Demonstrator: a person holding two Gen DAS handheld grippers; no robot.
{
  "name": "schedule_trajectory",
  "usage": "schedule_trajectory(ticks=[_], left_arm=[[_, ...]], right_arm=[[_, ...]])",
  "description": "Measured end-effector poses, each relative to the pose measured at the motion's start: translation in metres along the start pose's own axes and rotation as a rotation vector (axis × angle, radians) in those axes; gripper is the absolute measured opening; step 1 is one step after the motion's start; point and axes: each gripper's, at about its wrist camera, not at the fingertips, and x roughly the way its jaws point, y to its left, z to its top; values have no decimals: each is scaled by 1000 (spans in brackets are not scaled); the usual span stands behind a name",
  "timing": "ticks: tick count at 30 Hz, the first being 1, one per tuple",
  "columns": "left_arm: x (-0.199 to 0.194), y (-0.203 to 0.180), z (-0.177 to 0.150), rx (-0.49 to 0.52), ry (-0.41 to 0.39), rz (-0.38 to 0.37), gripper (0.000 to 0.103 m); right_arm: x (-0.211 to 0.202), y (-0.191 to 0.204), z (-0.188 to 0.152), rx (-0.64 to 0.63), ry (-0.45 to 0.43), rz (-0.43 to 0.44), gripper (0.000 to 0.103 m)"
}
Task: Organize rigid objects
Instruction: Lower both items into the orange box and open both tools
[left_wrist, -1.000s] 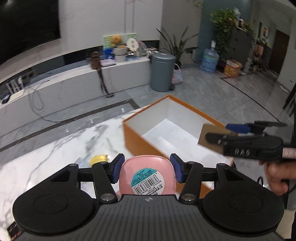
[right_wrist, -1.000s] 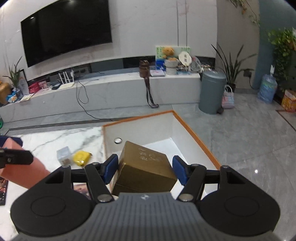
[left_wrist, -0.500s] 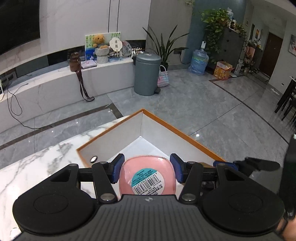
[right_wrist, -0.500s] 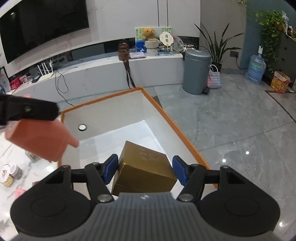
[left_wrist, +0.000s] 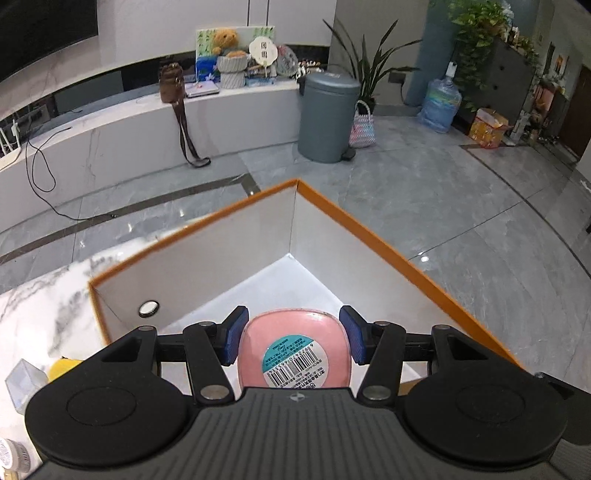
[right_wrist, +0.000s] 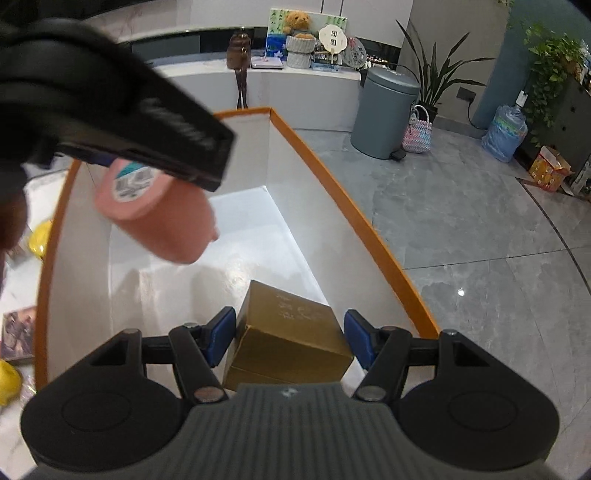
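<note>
My left gripper (left_wrist: 293, 339) is shut on a pink container (left_wrist: 293, 349) with a barcode sticker on its base, and holds it above the orange-rimmed white box (left_wrist: 369, 229). It also shows in the right wrist view (right_wrist: 155, 210), under the left gripper's black body, over the box. My right gripper (right_wrist: 290, 338) is shut on a gold cardboard box (right_wrist: 291, 332), held low inside the orange-rimmed box (right_wrist: 332, 192) near its right wall. The box floor ahead of both is bare white.
The box stands on a white marble table (left_wrist: 40, 306). A yellow object (left_wrist: 62, 369) and a small clear box (left_wrist: 20, 384) lie left of it. A small picture card (right_wrist: 16, 336) and yellow items (right_wrist: 38, 238) lie on the table at the left.
Both grippers have moved forward and over the orange-rimmed box with their loads. The right gripper's gold box has come lower inside it, and the left gripper now crosses close above the right view.
</note>
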Motion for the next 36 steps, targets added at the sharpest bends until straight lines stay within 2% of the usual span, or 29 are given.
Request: schedule_trajectory(ticks=[9, 13, 20, 22, 23, 25, 30, 36], left_arm=[[28, 0, -4, 31, 38, 46, 62], [29, 2, -7, 23, 57, 38, 62], [36, -6, -7, 71, 125, 43, 63], [37, -5, -9, 69, 141, 42, 68], [39, -5, -9, 71, 154, 39, 72], [40, -5, -11, 82, 180, 36, 74], [34, -3, -13, 72, 168, 27, 74], [24, 1, -10, 66, 150, 30, 74]], right_arm=[[20, 6, -10, -38, 33, -50, 64], [24, 9, -11, -74, 34, -55, 64], [30, 9, -7, -96, 54, -69, 65], [30, 11, -7, -106, 53, -79, 73], [31, 12, -7, -116, 56, -76, 73], [31, 13, -6, -127, 63, -80, 75], [29, 15, -4, -133, 68, -69, 75], [17, 10, 3, -90, 28, -64, 75]])
